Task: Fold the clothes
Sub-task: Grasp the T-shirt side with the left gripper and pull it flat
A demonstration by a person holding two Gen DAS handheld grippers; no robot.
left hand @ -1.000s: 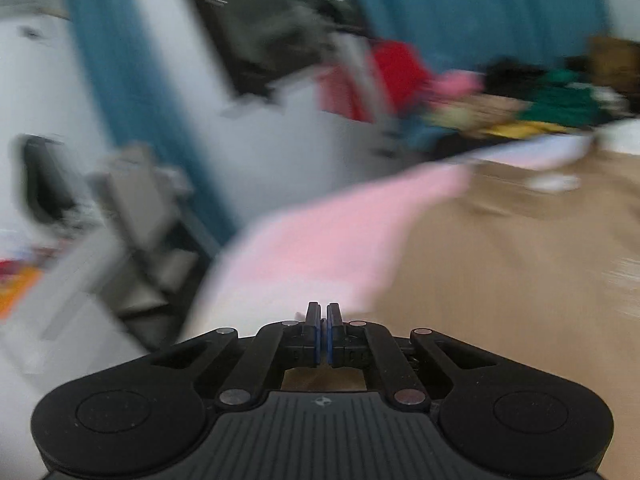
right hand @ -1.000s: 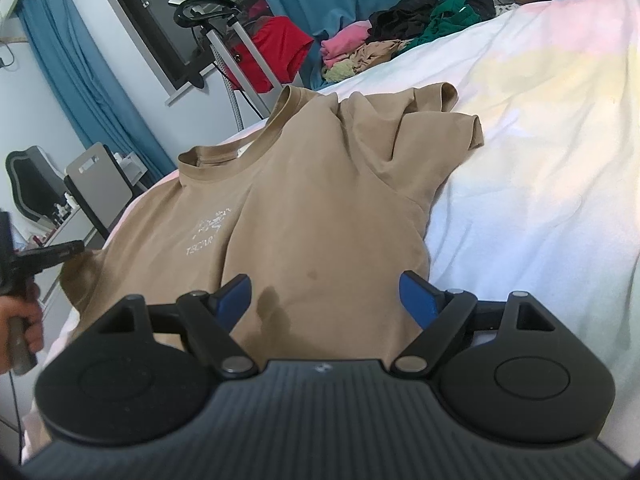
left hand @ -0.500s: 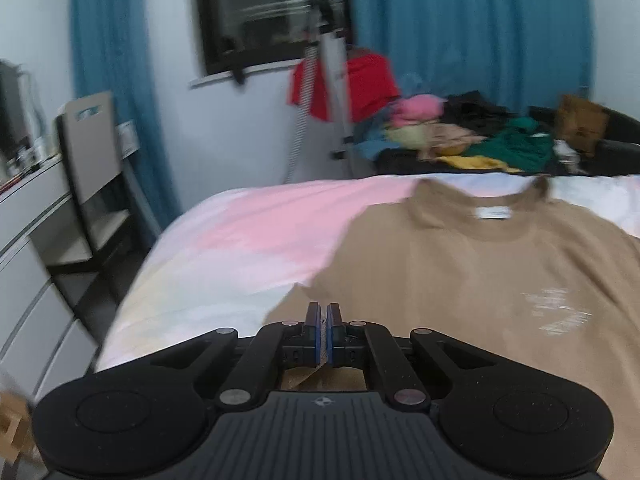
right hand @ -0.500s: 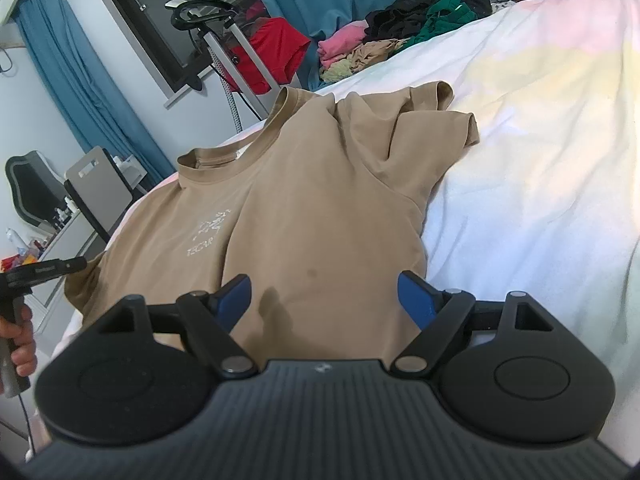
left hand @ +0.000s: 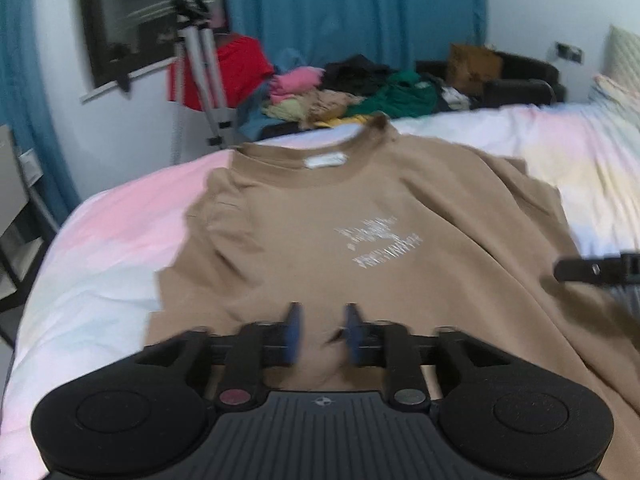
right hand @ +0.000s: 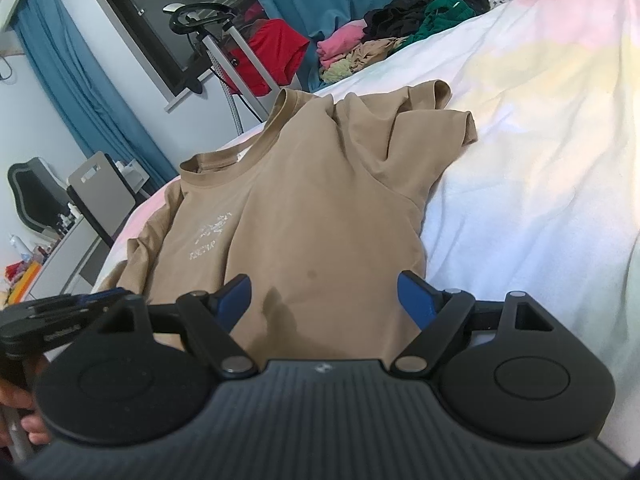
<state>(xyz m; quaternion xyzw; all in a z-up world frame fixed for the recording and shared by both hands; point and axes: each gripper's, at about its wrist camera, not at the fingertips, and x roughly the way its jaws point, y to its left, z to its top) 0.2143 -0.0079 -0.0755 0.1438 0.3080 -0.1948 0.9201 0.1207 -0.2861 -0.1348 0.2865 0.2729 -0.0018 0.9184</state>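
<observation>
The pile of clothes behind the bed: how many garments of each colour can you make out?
Red: 1
Pink: 1
Green: 1
Black: 1
Beige: 1
Total: 5 that I can tell apart; others are tangled together.

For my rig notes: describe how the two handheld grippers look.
Both match: the left gripper and right gripper have matte black ribbed bodies, round discs on each side, black linkage arms with silver pivot pins, blue finger pads, and a small crosshair mark at the centre. No cables or sleeves show.

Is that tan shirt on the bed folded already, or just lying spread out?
Spread out, not folded: the tan shirt lies face up on the bed, collar and chest print showing, one sleeve bunched.
</observation>
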